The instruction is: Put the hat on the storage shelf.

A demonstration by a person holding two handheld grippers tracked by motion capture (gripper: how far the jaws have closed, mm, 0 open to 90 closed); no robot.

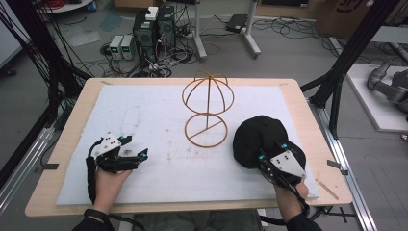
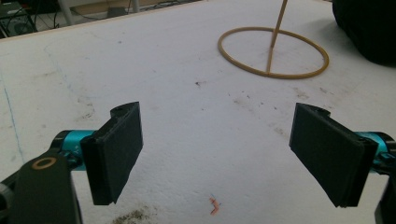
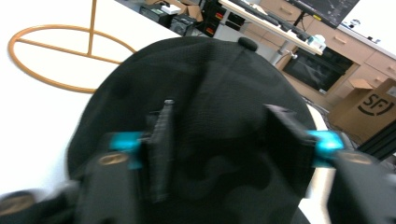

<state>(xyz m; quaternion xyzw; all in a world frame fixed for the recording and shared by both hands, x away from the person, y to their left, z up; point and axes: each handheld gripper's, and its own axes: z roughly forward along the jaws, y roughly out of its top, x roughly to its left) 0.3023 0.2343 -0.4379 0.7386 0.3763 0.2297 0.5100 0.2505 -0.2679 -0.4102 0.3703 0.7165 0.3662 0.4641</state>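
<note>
Black cap (image 1: 262, 140), one only, lies on the right side of the white foam sheet (image 1: 154, 120) that covers the wooden table (image 1: 300, 103), just right of the stand's base ring. The right gripper (image 1: 271, 153) sits over the cap's near edge; in the right gripper view its jaws stand apart with the cap's crown (image 3: 201, 102) between and beyond them, and I cannot tell whether the pads touch the fabric. The left gripper (image 1: 136, 148) rests low on the left side of the sheet, well apart from the cap, jaws spread wide with bare foam between them. One gold wire hat stand (image 1: 208, 108) stands upright at the sheet's middle: a dome frame on a post above a flat ring. The left gripper view shows small dirt specks and a tiny red mark (image 2: 214, 205) on the foam. The right gripper view shows a cardboard box (image 3: 369, 109) and cabinets beyond the table. The high view shows computer towers (image 1: 154, 29) and cables on the floor.
</note>
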